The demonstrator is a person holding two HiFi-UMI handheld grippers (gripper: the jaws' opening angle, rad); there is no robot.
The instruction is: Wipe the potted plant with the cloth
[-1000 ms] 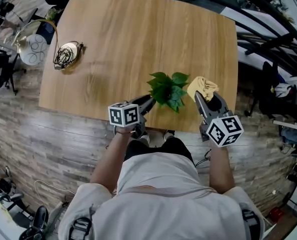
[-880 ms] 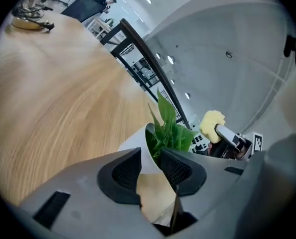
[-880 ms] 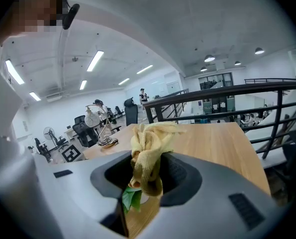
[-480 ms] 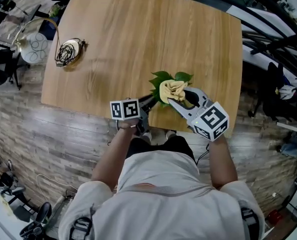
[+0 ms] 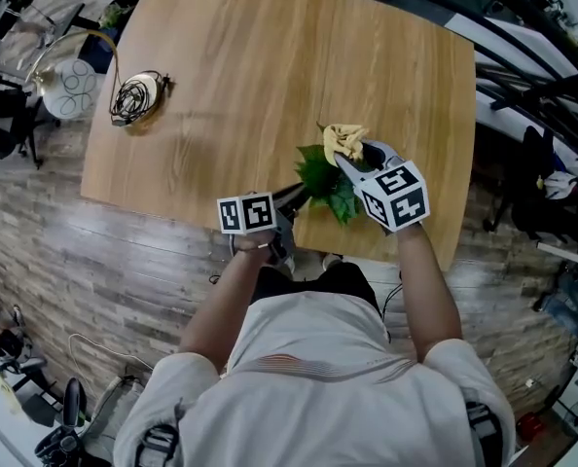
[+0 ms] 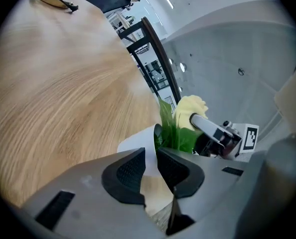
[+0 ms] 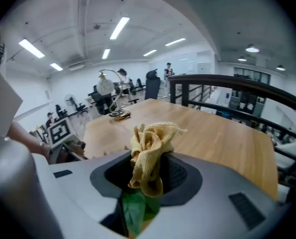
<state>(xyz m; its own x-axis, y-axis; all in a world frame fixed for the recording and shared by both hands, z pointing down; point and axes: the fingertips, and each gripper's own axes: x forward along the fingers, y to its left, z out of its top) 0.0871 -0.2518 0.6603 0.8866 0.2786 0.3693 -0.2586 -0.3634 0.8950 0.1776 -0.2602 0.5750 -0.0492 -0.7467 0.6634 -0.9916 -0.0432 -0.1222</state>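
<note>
A small green plant (image 5: 323, 178) in a white pot (image 6: 138, 141) stands near the table's front edge. My left gripper (image 5: 294, 197) reaches it from the front left. Its jaws are closing on the pot's wall, which fills the narrow gap between the pads (image 6: 128, 171). My right gripper (image 5: 352, 159) is shut on a crumpled yellow cloth (image 5: 343, 141) and holds it against the plant's far top leaves. In the right gripper view the cloth (image 7: 148, 153) bulges out of the jaws, with a green leaf (image 7: 135, 210) just beneath it. The left gripper view shows the cloth (image 6: 188, 108) above the leaves (image 6: 170, 128).
The wooden table (image 5: 270, 66) stretches away behind the plant. A coil of dark cable on a round disc (image 5: 133, 97) lies at its far left corner. A black railing (image 5: 523, 76) runs along the right side, and a round lamp base (image 5: 70, 90) sits off the left edge.
My right gripper has carried the cloth from the plant's right side over the leaves to their far top. My left gripper has stayed at the pot.
</note>
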